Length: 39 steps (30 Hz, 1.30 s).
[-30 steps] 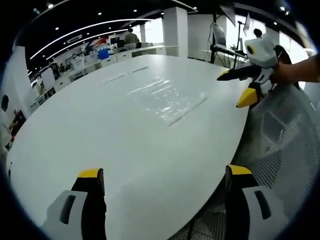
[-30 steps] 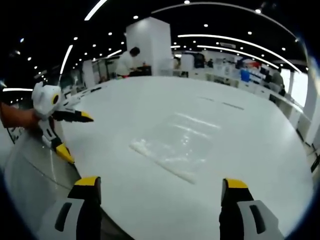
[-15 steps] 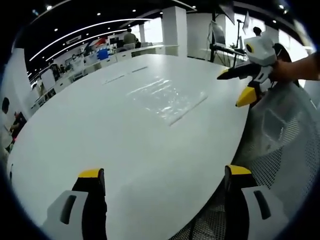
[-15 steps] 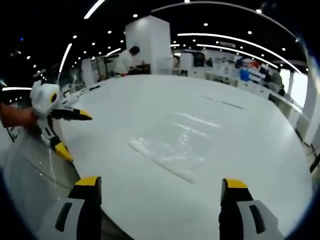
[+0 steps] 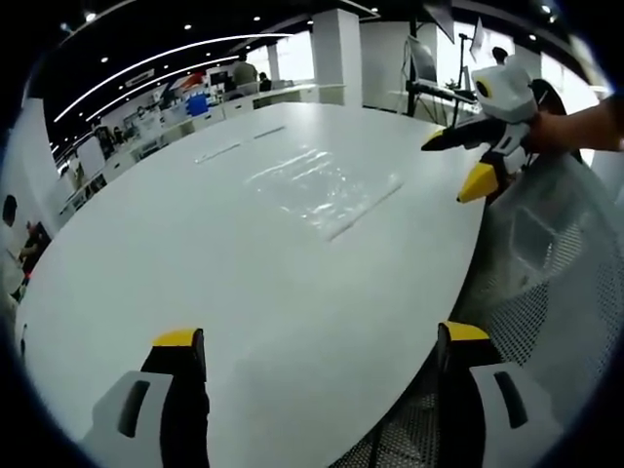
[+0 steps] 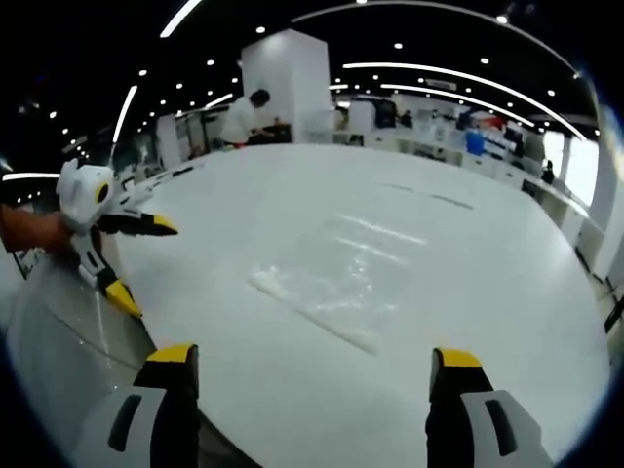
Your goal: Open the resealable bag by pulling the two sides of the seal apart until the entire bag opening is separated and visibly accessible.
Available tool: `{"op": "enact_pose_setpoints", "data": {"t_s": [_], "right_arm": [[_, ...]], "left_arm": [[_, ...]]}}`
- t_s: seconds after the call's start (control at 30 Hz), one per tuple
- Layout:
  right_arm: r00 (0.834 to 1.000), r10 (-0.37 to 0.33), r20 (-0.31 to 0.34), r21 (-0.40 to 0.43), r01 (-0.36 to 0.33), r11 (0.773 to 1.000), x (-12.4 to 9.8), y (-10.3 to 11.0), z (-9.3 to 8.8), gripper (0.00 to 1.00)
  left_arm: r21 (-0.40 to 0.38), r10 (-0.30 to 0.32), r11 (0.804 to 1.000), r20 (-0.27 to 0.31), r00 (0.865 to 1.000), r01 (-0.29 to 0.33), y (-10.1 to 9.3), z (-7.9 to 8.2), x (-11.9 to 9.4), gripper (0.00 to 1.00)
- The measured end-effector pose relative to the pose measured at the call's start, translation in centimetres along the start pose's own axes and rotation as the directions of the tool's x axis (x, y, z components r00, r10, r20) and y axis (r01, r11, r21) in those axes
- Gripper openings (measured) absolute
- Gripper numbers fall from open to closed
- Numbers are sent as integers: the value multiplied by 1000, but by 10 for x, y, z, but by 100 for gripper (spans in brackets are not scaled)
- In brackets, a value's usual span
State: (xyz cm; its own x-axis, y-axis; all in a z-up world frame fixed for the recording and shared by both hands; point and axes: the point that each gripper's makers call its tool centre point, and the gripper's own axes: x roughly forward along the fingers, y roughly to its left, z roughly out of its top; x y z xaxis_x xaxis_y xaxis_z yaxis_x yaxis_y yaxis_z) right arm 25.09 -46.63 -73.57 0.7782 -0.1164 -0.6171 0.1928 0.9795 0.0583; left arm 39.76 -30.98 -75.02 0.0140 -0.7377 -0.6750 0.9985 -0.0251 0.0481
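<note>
A clear resealable bag (image 5: 327, 187) lies flat on the big white table (image 5: 195, 263), its seal strip toward the table's near edge; in the right gripper view the bag (image 6: 336, 278) rests mid-table. My left gripper (image 5: 317, 341) stands open above the table's near edge, well short of the bag, nothing between its jaws. From the right, the right gripper (image 5: 466, 161) enters this view, open, held by a hand beyond the table's edge. My right gripper (image 6: 304, 356) is open and empty, short of the bag. The left gripper (image 6: 132, 258) appears at the left there, open.
A mesh office chair (image 5: 546, 263) stands against the table's edge below the right gripper. Two faint strips (image 6: 429, 197) lie farther back on the table. A white pillar (image 6: 288, 88), desks and a person (image 6: 239, 117) fill the background of the office.
Both views have shifted only slightly with the hands. The bag has not moved and both grippers stay open.
</note>
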Motion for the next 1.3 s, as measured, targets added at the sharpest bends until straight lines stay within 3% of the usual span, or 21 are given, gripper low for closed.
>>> {"op": "enact_pose_setpoints", "data": {"t_s": [1.1,1.3], "right_arm": [[998,-2,-60,-1,2,1000,1,2,-13,94],[996,2,-85,-77,-8,997,2,7,-13,86]], "left_arm": [[17,-2,1000,-34,999,2,0,-8,0,94],[7,5,1000,-34,999,-5,3,-9,-1,94]]}}
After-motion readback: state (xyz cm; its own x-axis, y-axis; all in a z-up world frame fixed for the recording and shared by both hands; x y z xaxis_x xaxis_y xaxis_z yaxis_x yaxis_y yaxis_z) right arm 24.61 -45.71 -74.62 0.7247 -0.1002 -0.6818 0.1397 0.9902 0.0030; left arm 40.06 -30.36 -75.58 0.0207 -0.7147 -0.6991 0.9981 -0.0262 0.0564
